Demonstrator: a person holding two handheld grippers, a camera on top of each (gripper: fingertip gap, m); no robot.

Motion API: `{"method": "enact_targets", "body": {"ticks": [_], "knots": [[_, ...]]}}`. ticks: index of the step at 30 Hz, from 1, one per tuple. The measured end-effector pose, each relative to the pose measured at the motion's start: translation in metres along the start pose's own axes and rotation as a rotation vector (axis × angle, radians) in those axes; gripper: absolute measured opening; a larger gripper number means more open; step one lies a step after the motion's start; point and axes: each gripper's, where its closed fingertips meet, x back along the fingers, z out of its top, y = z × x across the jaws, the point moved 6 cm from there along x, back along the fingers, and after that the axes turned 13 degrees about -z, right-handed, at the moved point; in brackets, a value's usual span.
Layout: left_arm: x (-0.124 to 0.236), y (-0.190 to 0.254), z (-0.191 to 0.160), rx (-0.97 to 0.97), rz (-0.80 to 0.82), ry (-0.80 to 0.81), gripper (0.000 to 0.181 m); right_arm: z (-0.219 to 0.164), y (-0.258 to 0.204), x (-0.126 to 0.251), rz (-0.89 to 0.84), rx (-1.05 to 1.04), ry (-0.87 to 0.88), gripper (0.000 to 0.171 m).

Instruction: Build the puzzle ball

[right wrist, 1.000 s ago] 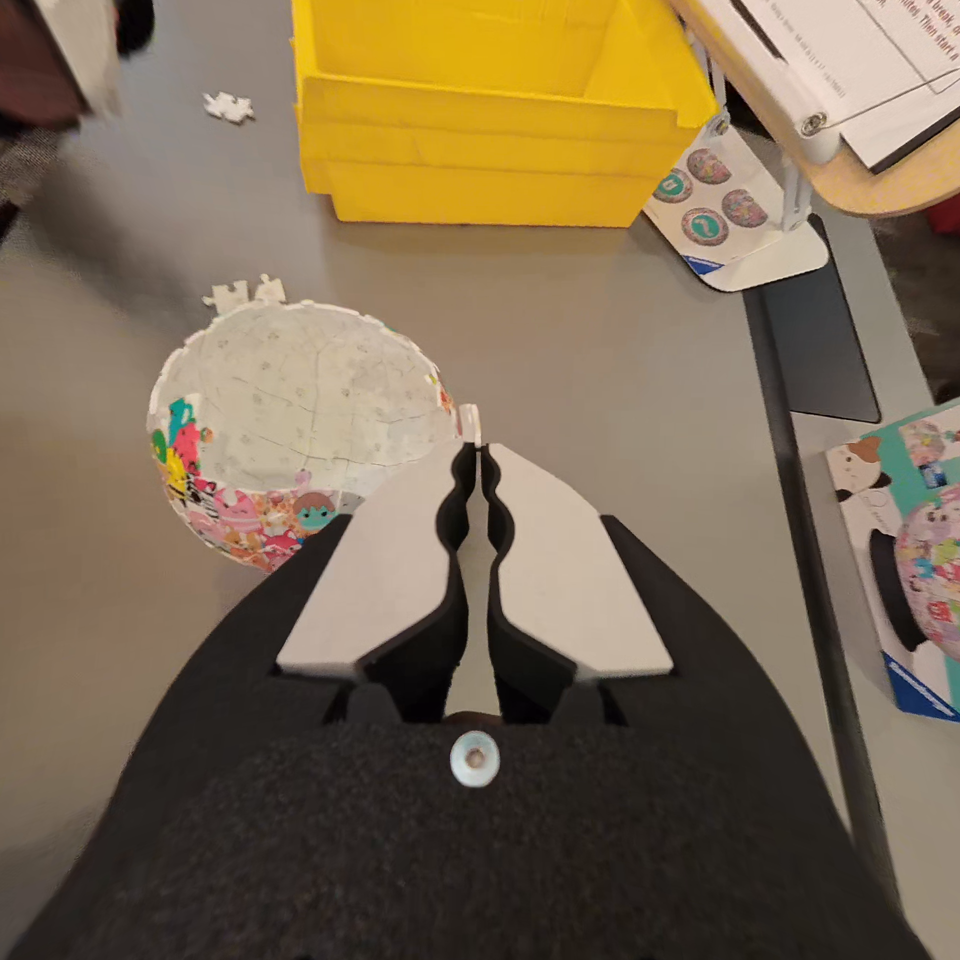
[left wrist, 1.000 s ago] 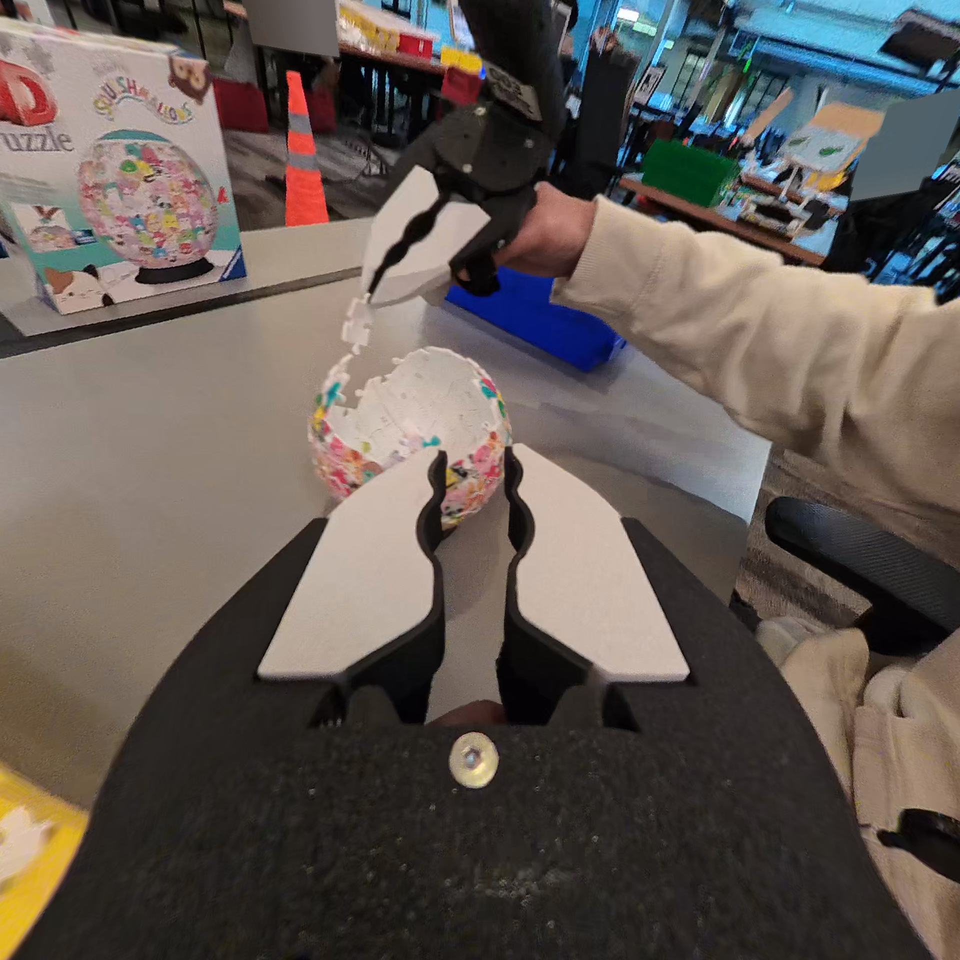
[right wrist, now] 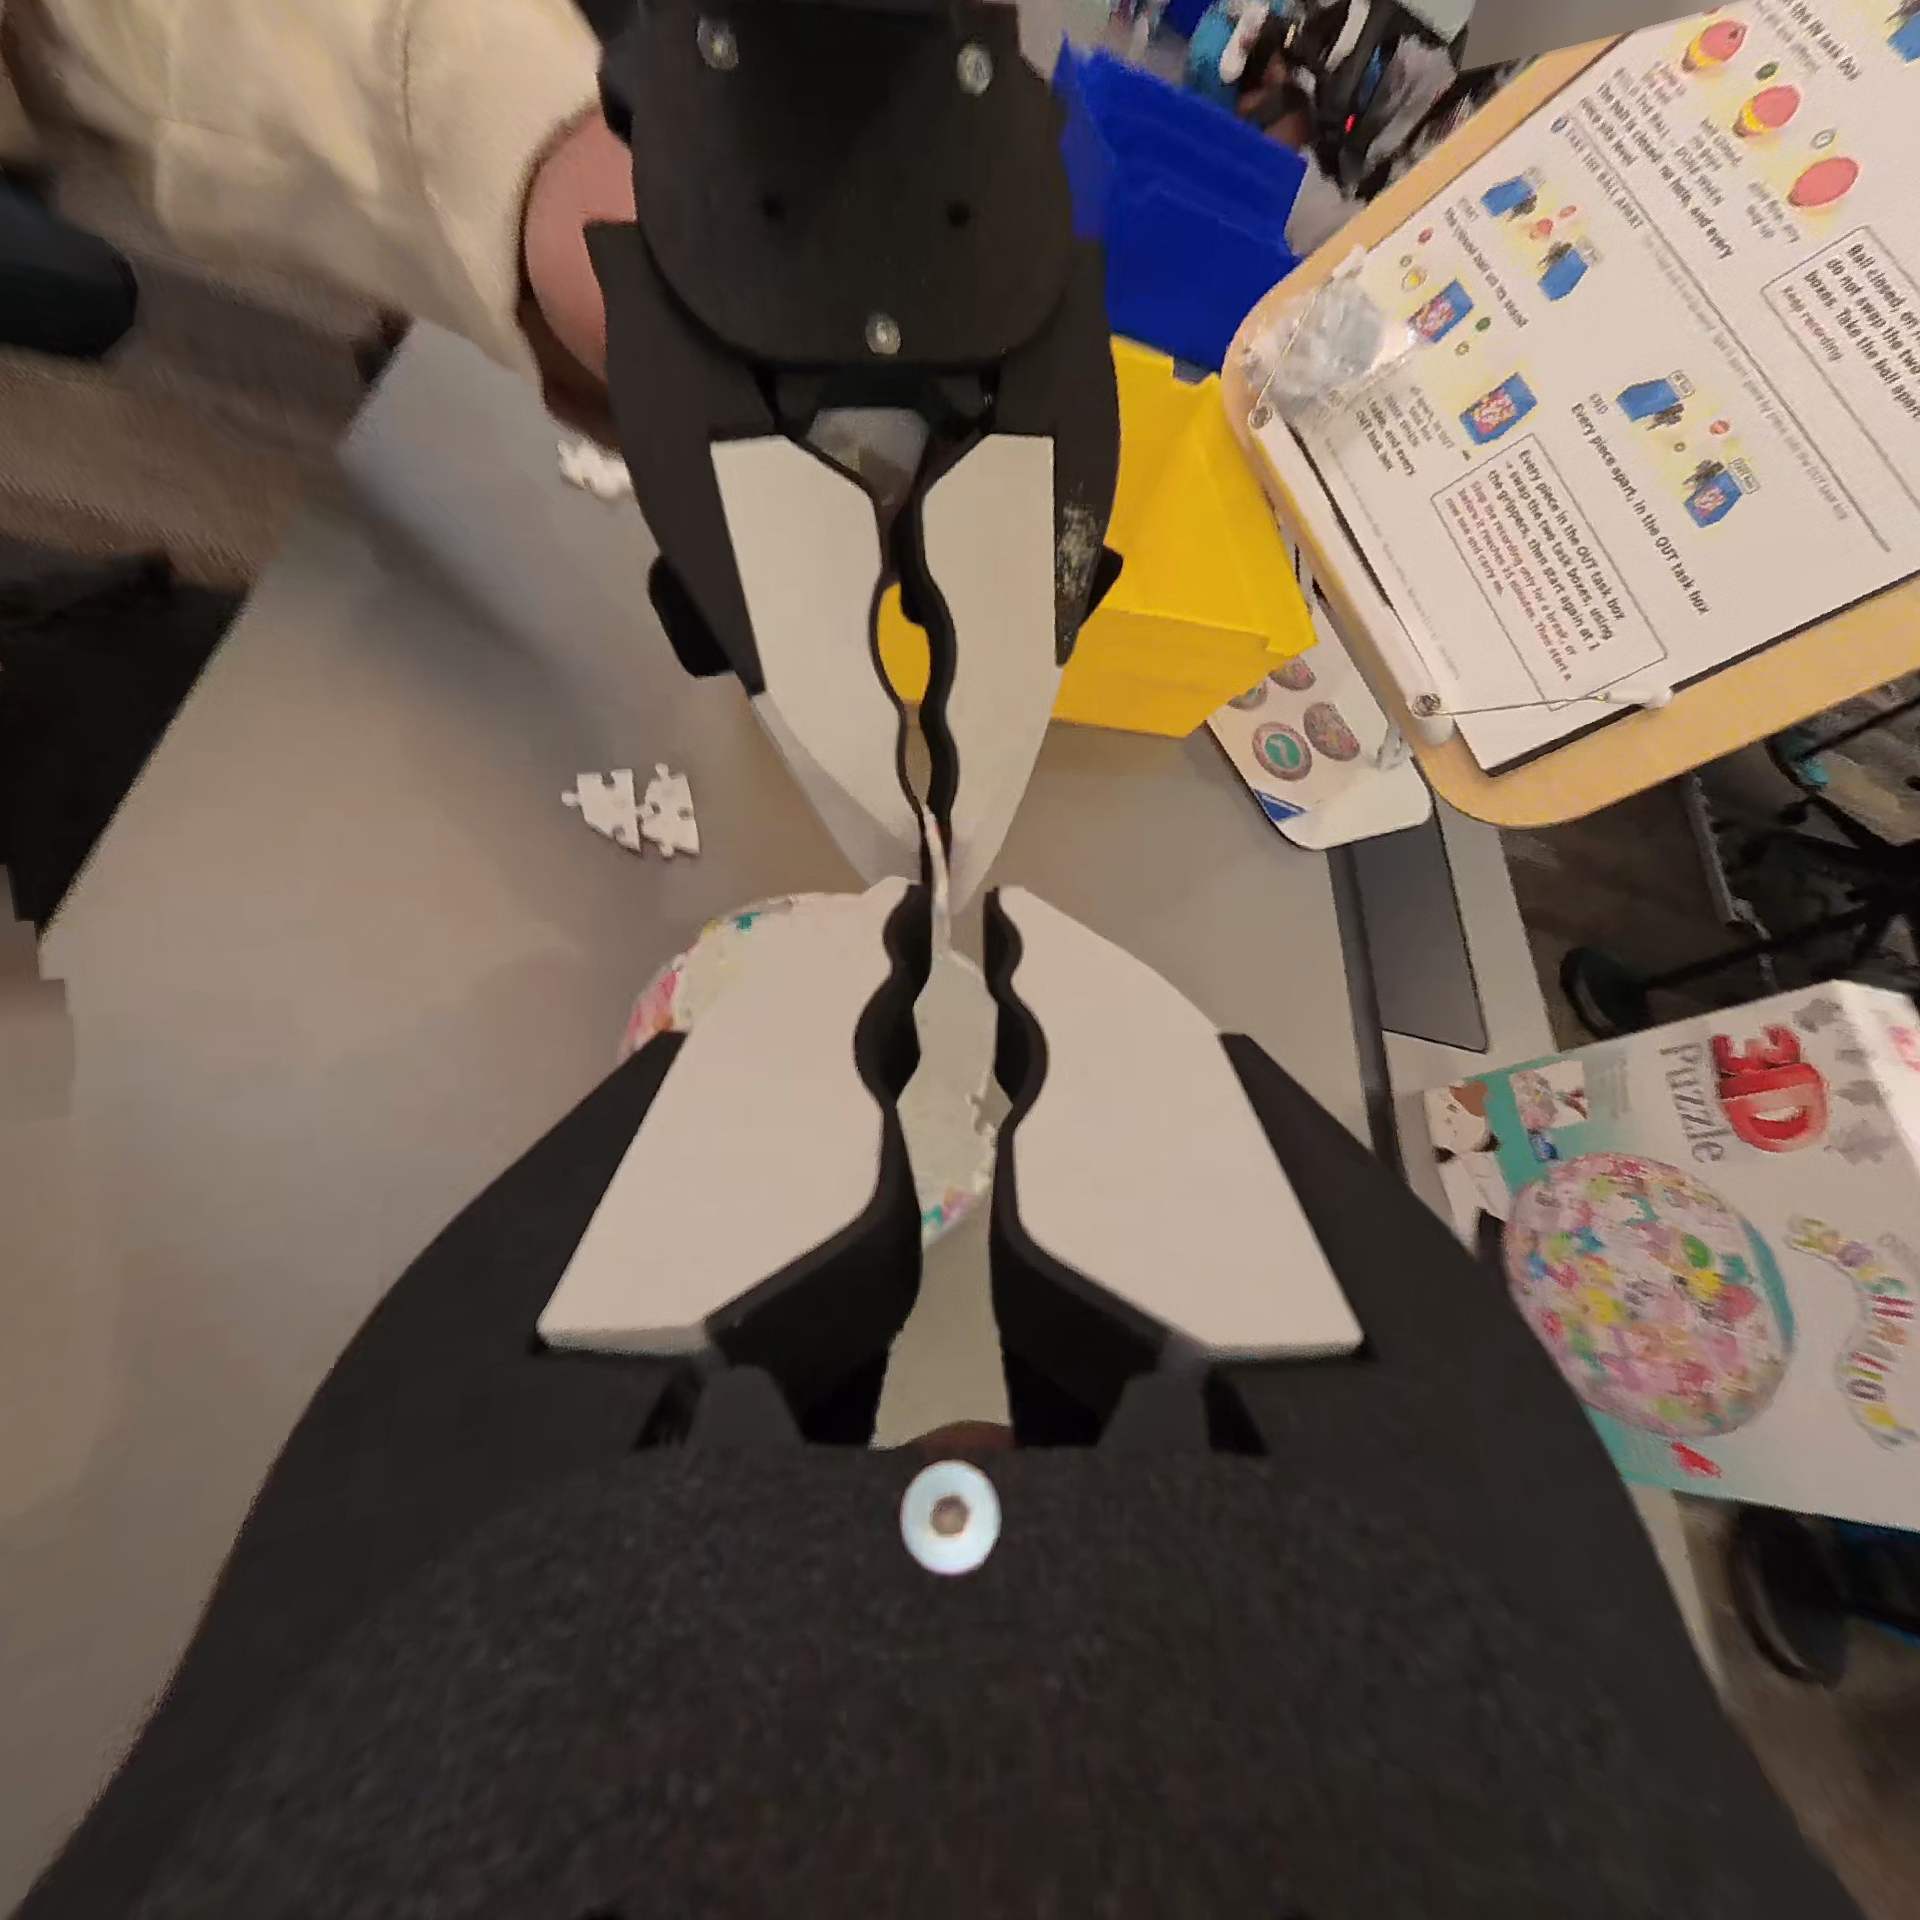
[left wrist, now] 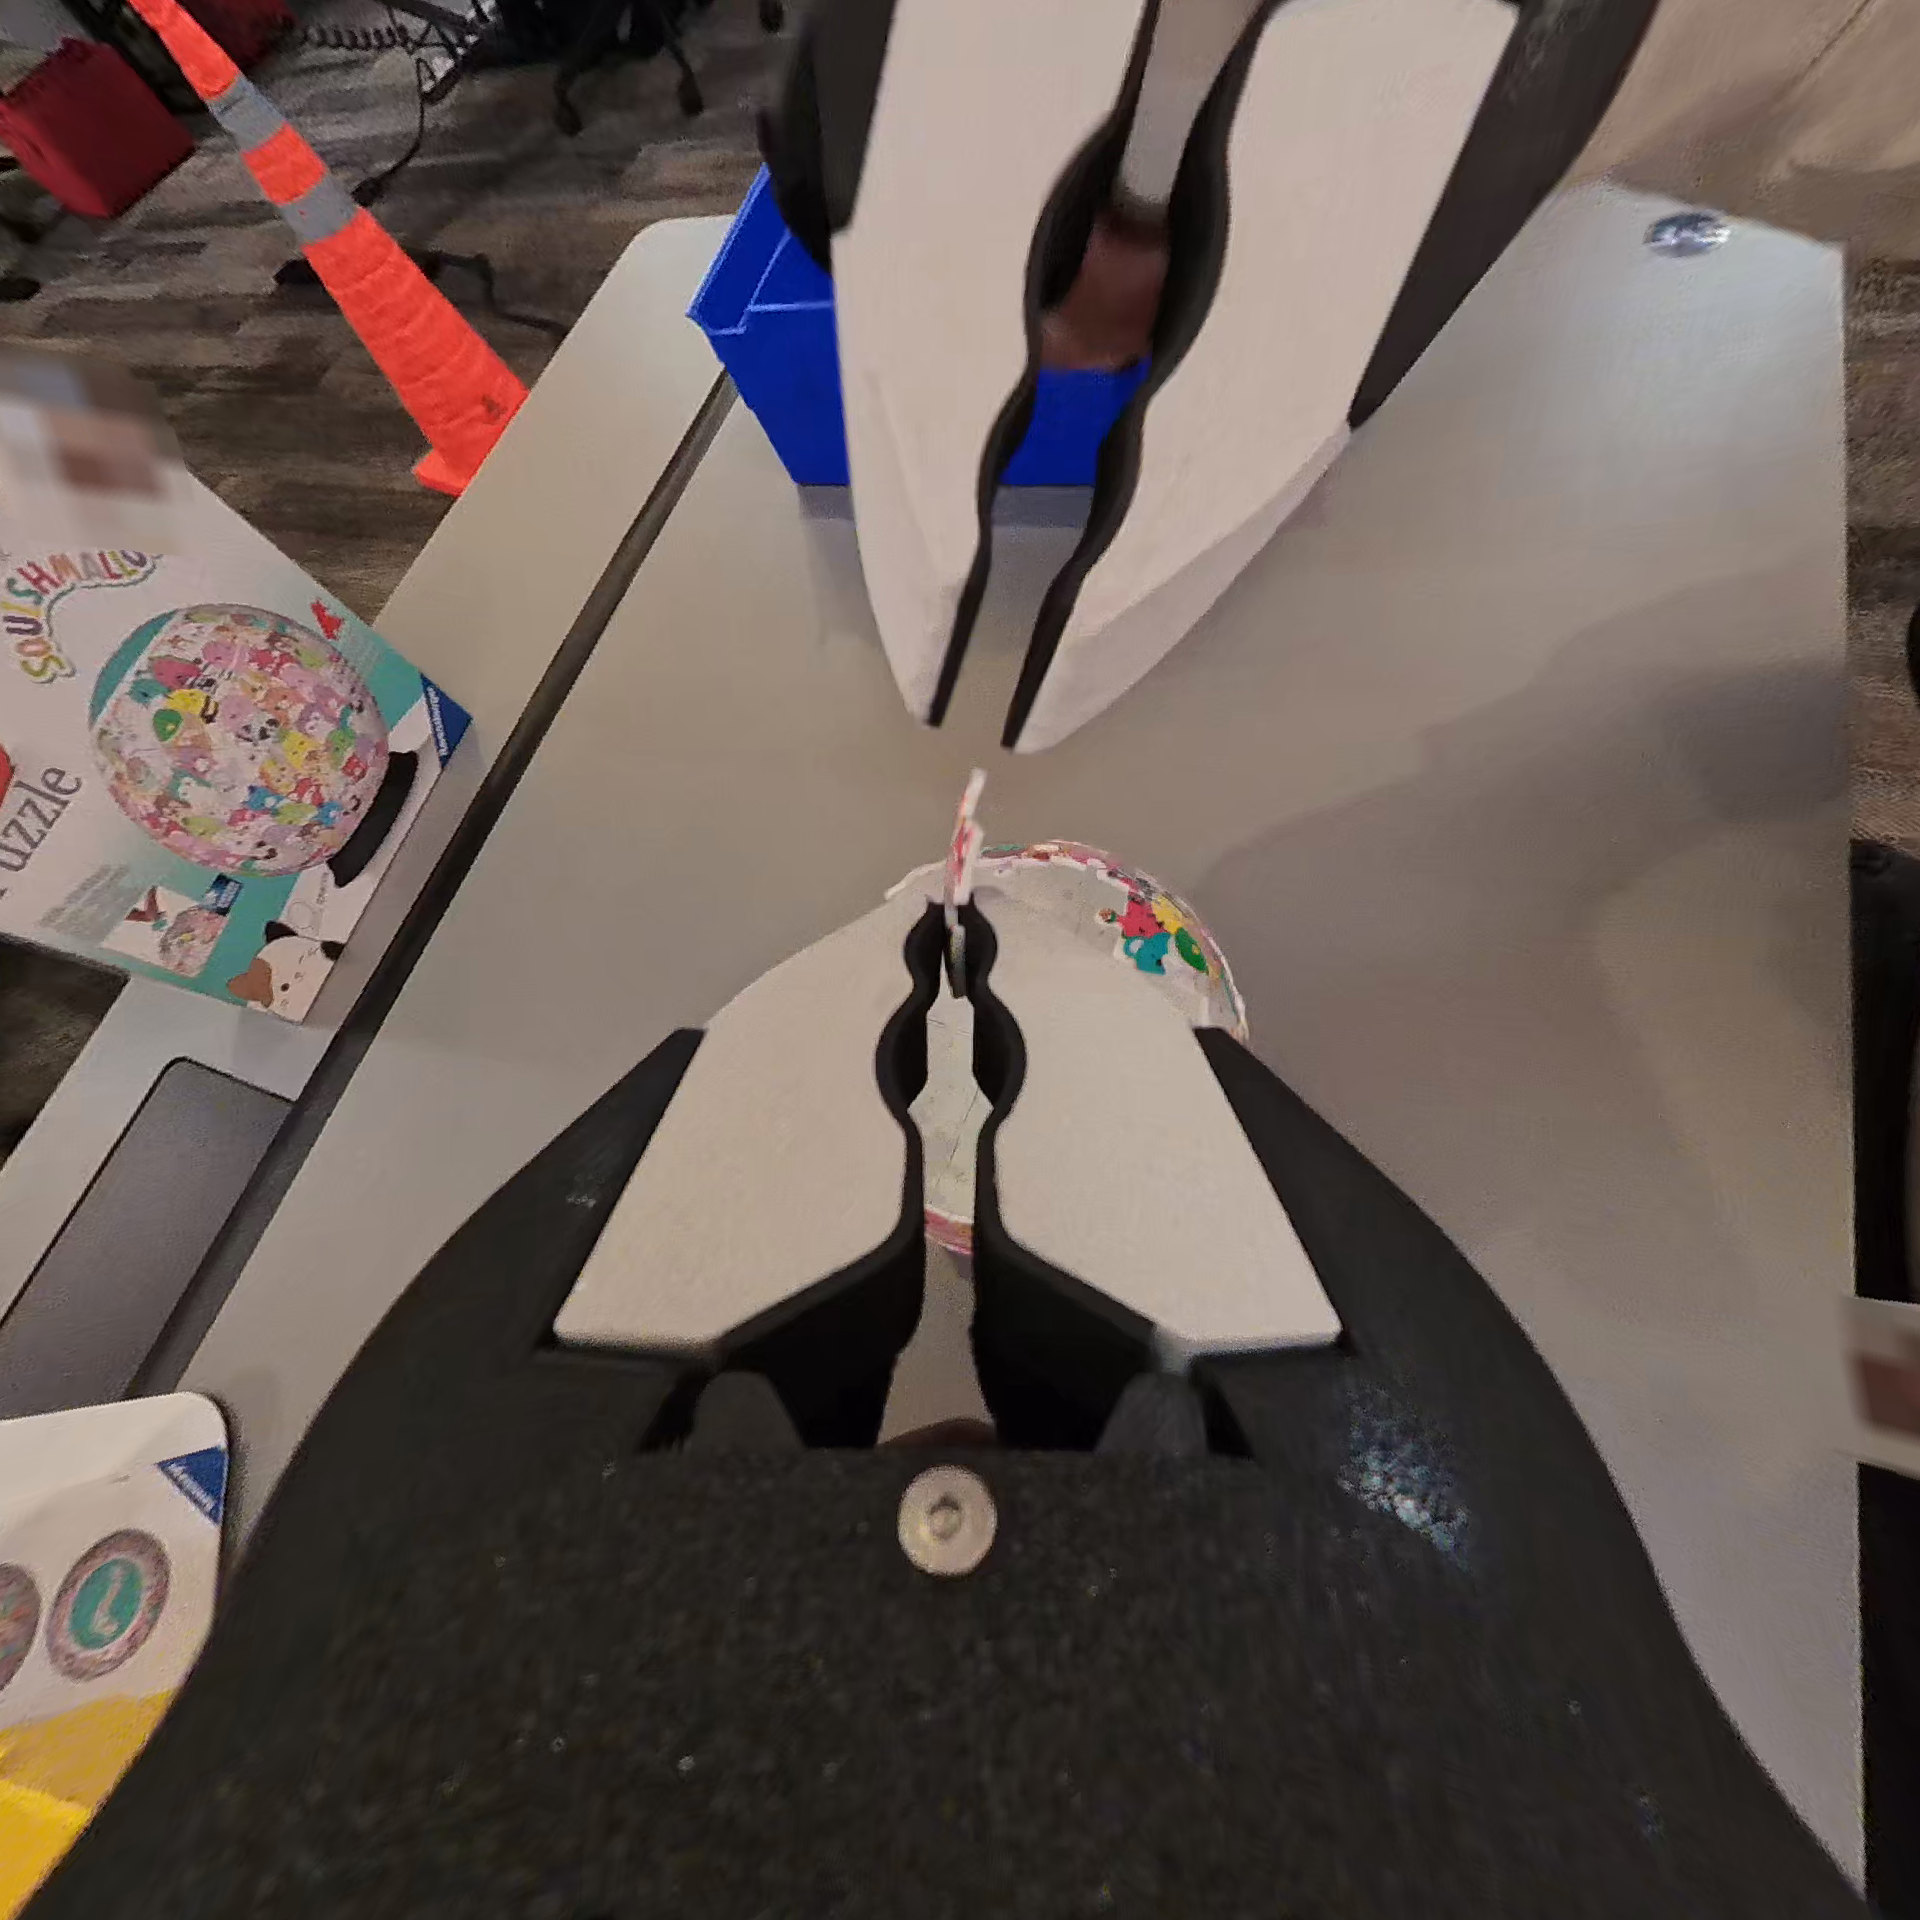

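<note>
The half-built puzzle ball is an open shell, white inside and colourful outside, on the grey table. My left gripper is shut on a small puzzle piece that stands upright just above the ball's rim. My right gripper points at it tip to tip from the far side, its jaws a narrow gap apart and just clear of the piece. In the right wrist view my right gripper is open, and the left gripper pinches the piece over the ball, which is mostly hidden.
The puzzle box lies on the neighbouring table to the left. A blue bin stands behind the ball. A yellow bin, loose white pieces, a printed card and a clipboard lie beyond. An orange cone stands on the floor. The tips of both grippers are at nearly the same place.
The piece has passed from my right gripper to my left. The left has shut on it and the right has opened. Both grippers have moved over the ball, facing each other.
</note>
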Motion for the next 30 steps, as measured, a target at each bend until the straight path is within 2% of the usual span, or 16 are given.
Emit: {"method": "enact_targets", "body": {"ticks": [6, 10, 12, 16, 30], "knots": [[-0.005, 0.004, 0.005, -0.007, -0.013, -0.033, 0.002, 0.008, -0.001, -0.005, 0.061, 0.148, -0.133, 0.012], [-0.006, 0.002, 0.006, 0.004, -0.009, -0.030, 0.002, 0.010, 0.001, -0.005, 0.096, 0.182, -0.169, 0.003], [-0.005, 0.000, 0.007, 0.018, -0.015, -0.012, 0.002, 0.015, 0.001, -0.004, 0.102, 0.181, -0.151, 0.000], [-0.004, -0.002, 0.008, 0.033, -0.030, 0.011, 0.002, 0.015, 0.001, -0.004, 0.099, 0.190, -0.172, 0.007], [-0.004, -0.005, 0.005, 0.051, -0.046, 0.021, 0.002, 0.011, 0.005, -0.012, 0.111, 0.200, -0.274, 0.002]]}}
